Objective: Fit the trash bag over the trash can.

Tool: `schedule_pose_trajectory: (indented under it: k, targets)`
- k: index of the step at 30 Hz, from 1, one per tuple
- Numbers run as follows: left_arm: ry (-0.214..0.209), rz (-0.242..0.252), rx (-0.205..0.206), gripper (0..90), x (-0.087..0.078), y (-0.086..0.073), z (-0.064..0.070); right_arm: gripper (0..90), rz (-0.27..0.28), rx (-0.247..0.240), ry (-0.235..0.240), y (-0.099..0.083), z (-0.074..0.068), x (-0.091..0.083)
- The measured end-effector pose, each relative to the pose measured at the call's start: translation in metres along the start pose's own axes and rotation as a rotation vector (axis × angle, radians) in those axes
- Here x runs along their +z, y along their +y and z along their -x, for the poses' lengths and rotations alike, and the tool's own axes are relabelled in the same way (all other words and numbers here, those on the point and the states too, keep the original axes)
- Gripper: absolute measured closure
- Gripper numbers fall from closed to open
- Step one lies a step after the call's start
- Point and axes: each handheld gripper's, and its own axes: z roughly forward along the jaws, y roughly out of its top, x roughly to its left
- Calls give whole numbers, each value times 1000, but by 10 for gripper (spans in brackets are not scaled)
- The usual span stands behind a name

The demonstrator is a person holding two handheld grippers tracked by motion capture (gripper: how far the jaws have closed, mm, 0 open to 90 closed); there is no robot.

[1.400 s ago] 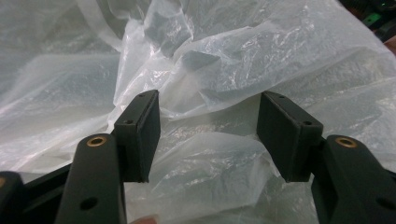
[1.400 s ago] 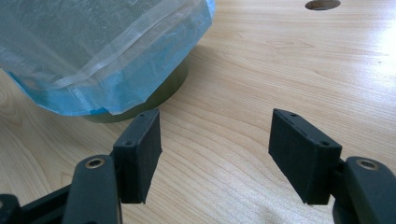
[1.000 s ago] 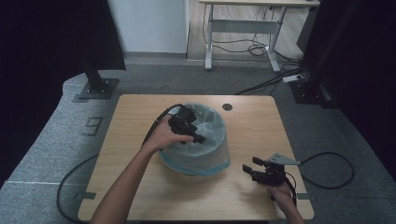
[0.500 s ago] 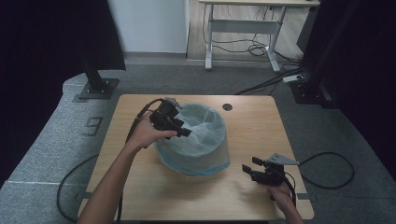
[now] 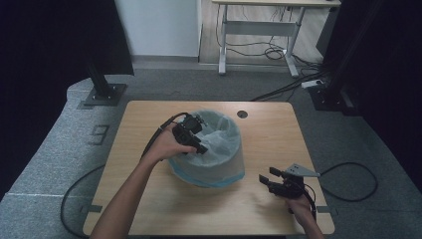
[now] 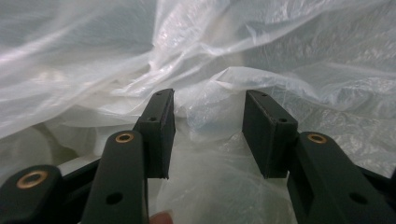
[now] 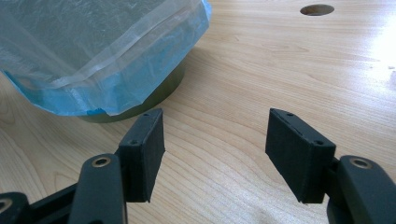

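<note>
The bin liner (image 5: 219, 137) is already draped over the waste bin (image 5: 206, 172) rim; seating it inside remains. The left gripper (image 6: 208, 128) is held apart around a fold of film directly ahead — nothing clamped. The right gripper (image 7: 212, 154), jaws apart, is rested on the surface (image 5: 278, 129) beside the bin.

Two black hand-held grippers, bare forearms

The left gripper (image 5: 191, 135) is black, with a black cable (image 5: 158, 133) leaving it at about 9 o'clock. The right gripper (image 5: 272, 180) is black too, has a grey three-cornered plate (image 5: 300, 171) on top and a black cable (image 5: 348, 181) looping at 3 o'clock. Each jaw is a flat black rectangular block with small holes, fixed on a black link with brass-coloured rivets (image 6: 124, 137). Both forearms have no sleeves.
</note>
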Motion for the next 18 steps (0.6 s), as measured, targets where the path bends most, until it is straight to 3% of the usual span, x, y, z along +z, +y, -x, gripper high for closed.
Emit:
schedule_pose_trajectory:
  k: [4,12,18]
  targets:
    - [2,7,3,525,-1,0,1,364,3,0,-1,0,0,0]
    - [-14,157,-17,480,-32,-14,-2,364,0,3,-2,0,1,0]
    - [2,141,0,488,-41,-30,3,364,-1,-1,-3,0,1,0]
